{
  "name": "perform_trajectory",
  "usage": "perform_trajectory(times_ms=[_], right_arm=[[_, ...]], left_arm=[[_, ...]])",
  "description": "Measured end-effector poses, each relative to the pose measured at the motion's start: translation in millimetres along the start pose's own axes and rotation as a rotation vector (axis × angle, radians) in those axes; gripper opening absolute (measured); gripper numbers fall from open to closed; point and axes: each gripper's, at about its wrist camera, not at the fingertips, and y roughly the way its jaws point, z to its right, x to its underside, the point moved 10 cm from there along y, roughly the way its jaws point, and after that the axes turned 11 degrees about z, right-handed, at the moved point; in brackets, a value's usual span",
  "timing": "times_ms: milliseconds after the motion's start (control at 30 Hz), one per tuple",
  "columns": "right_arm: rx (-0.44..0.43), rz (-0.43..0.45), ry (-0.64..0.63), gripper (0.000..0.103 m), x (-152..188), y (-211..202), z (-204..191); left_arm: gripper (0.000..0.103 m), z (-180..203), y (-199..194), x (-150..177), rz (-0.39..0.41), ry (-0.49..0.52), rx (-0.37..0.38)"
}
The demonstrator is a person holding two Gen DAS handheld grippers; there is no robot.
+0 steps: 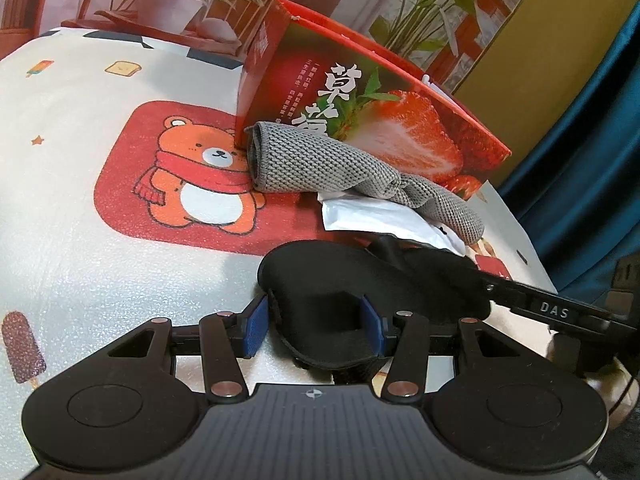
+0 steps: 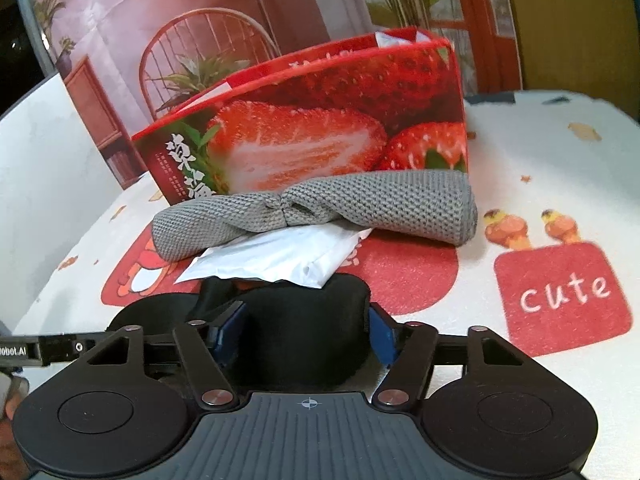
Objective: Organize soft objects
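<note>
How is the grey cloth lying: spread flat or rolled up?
Rolled up: the grey cloth forms a long bundle, pinched at its middle, against the strawberry box.

"cute" on red mat patch (image 2: 566,293); "DAS" on black bar (image 1: 554,309); "草莓" on strawberry box (image 1: 360,96).

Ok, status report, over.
Both grippers, left and right, grip black eye mask. Grey cloth and white packet lie against strawberry box.
</note>
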Motion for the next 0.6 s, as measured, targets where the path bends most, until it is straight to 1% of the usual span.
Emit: perform_trajectory(times_ms=[100,200,267,333,367,400,433,533,600], right_arm=[[0.019,0.031,-0.051,0.049,-4,-10,-3],[0.026,0.064,-0.097,0.045,-9,-20,-9],[0.016,0.084,-0.114,0.042,-13,-26,-14],[-0.005,0.100,-0.112,0.040,-18,-30,-18],[-0.024,0.104,-0.103,0.037,-20,-30,-21],[-0.046,0.104,-0.093,0.030,-22,-31,-24],[-0.064,0.101,-0.089,0.027,-23,-30,-28],[-0.047,0.090,-0.141,0.027,-21,-28,-34],[-0.033,0.085,-0.136,0.029,-21,-28,-33]], left_arm=[[0.051,0,0,0,-0.001,0.001,-0.003],[0.051,1,-1,0,0.000,0.006,-0.003],[0.051,3,-2,0,0.007,0.018,-0.003],[0.049,5,-5,-2,0.029,0.054,-0.015],[0.046,6,-6,-3,0.034,0.068,-0.015],[0.044,7,-7,-4,0.039,0.076,-0.020],[0.043,7,-7,-4,0.042,0.083,-0.025],[0.036,5,-10,-6,0.055,0.085,-0.030],[0.028,5,-13,-8,0.068,0.091,-0.035]])
